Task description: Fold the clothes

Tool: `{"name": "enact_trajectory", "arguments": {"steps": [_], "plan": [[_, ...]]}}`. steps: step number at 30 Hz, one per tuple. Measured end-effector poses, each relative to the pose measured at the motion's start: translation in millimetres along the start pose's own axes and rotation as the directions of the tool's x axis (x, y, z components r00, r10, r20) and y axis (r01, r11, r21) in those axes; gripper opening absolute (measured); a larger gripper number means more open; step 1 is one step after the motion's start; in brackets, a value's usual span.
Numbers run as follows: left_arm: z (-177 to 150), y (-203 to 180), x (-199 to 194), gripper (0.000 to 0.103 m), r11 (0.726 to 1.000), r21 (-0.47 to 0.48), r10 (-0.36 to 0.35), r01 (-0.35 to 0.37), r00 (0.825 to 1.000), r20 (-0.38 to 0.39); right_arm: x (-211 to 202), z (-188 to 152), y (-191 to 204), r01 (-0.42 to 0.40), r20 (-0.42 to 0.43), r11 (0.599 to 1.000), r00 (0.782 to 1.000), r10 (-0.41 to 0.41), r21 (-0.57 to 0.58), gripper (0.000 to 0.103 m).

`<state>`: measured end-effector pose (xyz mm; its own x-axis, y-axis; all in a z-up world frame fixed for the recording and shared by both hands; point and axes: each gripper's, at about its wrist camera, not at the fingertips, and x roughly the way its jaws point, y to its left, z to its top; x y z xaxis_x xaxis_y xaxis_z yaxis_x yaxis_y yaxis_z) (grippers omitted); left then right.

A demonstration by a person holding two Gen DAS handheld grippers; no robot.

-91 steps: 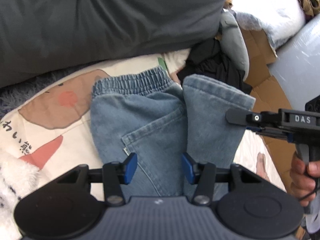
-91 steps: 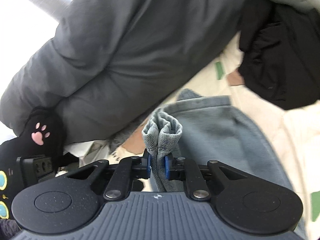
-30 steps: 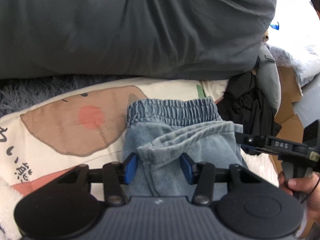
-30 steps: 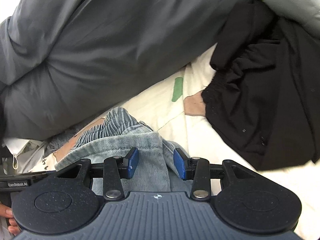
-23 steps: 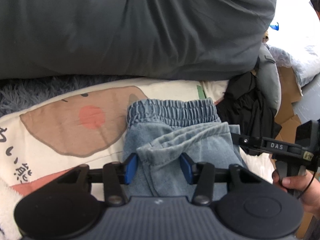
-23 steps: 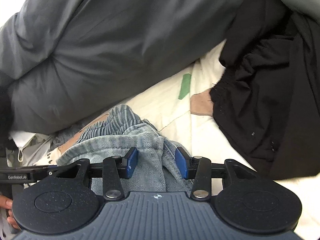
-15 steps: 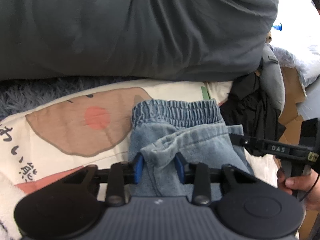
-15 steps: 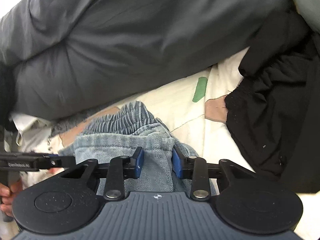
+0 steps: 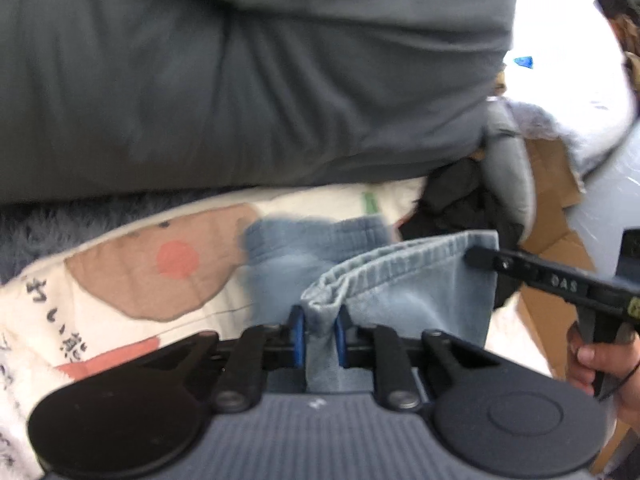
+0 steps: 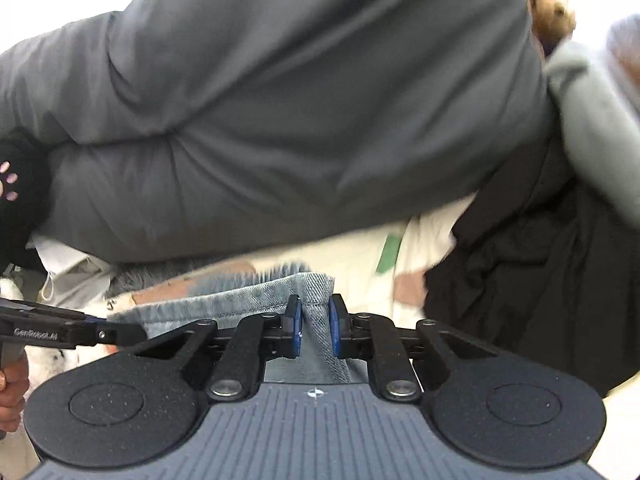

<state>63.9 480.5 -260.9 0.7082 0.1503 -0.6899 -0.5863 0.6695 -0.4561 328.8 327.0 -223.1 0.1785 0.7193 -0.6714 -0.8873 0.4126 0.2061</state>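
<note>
Left hand-held gripper [image 9: 319,334] and right hand-held gripper [image 10: 314,330] are closing on the hem corners of the denim trousers [image 9: 404,292], lifted off the printed blanket [image 9: 120,280]; the hem should be kept taut and level while carried to the waistband.

A bulky dark grey duvet [image 9: 248,80] is filling the space ahead of the tool, lying across a cream blanket [image 9: 120,280] printed with a brown cartoon animal. Beyond the blanket's left edge, grey shaggy fabric [image 9: 36,228] is showing. To the right, black clothing [image 10: 540,264] is lying heaped beside flattened cardboard [image 9: 556,184]. Bright daylight is washing out the upper right corner.
</note>
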Motion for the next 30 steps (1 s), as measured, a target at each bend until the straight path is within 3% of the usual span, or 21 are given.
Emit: {"name": "enact_trajectory", "arguments": {"steps": [3,9,18,30], "plan": [[3.7,-15.6,-14.3,0.016,0.999,0.048,-0.01,0.009,1.0,0.012,-20.1,11.9,5.0,0.019,0.019,1.0,1.0,-0.019,-0.019,0.013],[13.9,-26.9,-31.6,0.016,0.999,0.043,-0.02,0.02,1.0,0.002,-41.0,20.1,5.4,0.026,0.027,1.0,0.999,-0.026,-0.006,0.013],[47.4,-50.0,-55.0,0.015,0.999,0.051,-0.012,0.012,1.0,-0.007,-46.2,32.3,7.9,0.046,0.052,0.999,0.997,-0.048,0.029,0.013],[33.4,-10.9,16.5,0.015,0.997,0.044,0.058,-0.055,0.997,-0.05,31.5,16.3,-3.2,0.095,-0.069,0.995,0.993,-0.092,0.038,0.013]]}}
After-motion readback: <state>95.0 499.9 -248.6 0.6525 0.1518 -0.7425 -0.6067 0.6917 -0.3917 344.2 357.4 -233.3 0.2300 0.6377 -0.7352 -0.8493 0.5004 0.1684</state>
